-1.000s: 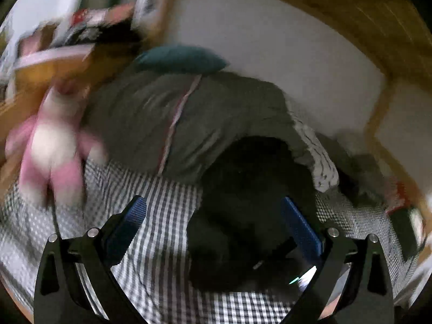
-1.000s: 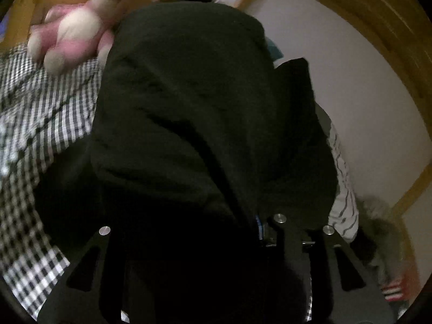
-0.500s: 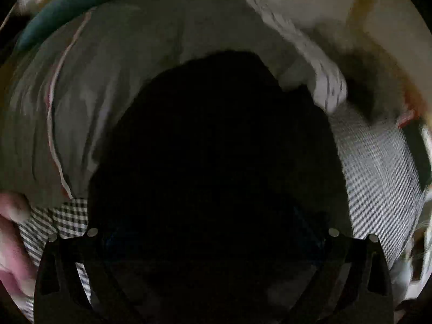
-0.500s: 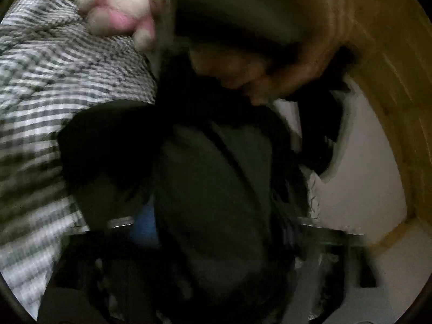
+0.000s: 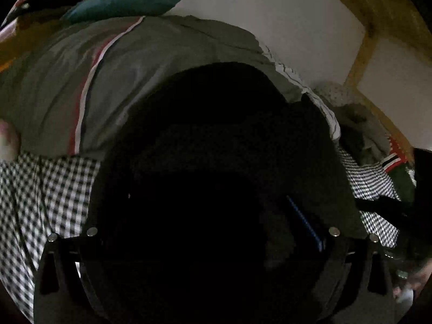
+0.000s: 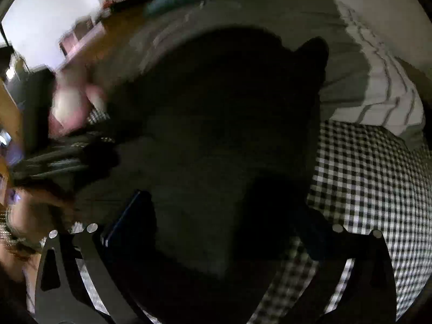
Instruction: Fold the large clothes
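A large black garment (image 5: pixel 221 140) lies bunched on the black-and-white checked bed sheet (image 5: pixel 54 189). It fills the middle of both views and also shows in the right wrist view (image 6: pixel 216 124). My left gripper (image 5: pixel 205 216) is open, its fingers spread wide over the black cloth, the blue pad of the right finger (image 5: pixel 305 221) showing. My right gripper (image 6: pixel 216 216) is open too, its fingers spread apart over the cloth, the blue pad of the left finger (image 6: pixel 127 213) showing. The cloth lies loose between the fingers.
A grey duvet (image 5: pixel 108 75) with a red and white stripe lies behind the garment, a teal pillow (image 5: pixel 121 2) beyond it. A pink plush toy (image 6: pixel 70 102) is at the left. More clothes (image 5: pixel 367 135) are piled at the right by the wooden bed frame (image 5: pixel 361 54).
The right gripper was shut on the lifted black garment a second ago; now it is open and the garment lies on the bed. The left gripper has moved in over the cloth.
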A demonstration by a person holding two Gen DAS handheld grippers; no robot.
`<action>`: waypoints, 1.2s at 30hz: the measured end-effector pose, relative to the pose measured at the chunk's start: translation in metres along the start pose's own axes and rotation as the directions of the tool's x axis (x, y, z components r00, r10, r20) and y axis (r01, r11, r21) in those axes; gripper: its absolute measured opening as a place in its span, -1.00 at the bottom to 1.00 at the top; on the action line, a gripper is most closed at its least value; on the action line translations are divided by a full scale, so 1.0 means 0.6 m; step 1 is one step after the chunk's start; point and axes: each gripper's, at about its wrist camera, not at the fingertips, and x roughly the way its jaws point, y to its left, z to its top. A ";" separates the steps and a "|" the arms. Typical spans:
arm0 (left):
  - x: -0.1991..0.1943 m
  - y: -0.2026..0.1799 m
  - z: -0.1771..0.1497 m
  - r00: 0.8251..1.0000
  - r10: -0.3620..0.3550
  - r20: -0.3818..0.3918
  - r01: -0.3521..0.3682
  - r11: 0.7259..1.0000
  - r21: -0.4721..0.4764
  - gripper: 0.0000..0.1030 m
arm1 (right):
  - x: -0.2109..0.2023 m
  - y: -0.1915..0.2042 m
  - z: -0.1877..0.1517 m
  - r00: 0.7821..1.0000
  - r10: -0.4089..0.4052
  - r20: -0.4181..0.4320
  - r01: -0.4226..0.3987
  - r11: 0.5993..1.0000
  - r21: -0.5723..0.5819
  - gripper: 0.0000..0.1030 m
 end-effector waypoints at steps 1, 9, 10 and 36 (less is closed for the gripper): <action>0.000 0.004 -0.007 1.000 -0.004 0.003 0.004 1.000 -0.003 0.91 | 0.008 0.001 -0.002 1.000 -0.015 -0.025 0.015 1.000 -0.014 0.95; -0.074 -0.049 -0.020 0.995 0.098 -0.013 -0.098 0.992 -0.077 0.91 | 0.017 0.025 -0.051 0.995 -0.091 -0.043 0.092 0.996 0.017 0.95; -0.073 -0.058 -0.029 0.991 0.126 -0.036 -0.127 0.991 -0.046 0.91 | 0.002 0.028 -0.064 0.995 -0.093 -0.043 0.094 0.995 0.027 0.95; -0.071 -0.027 -0.134 0.991 0.117 0.063 -0.112 0.990 -0.086 0.91 | 0.103 -0.025 0.213 0.973 0.001 -0.229 0.055 0.970 0.236 0.95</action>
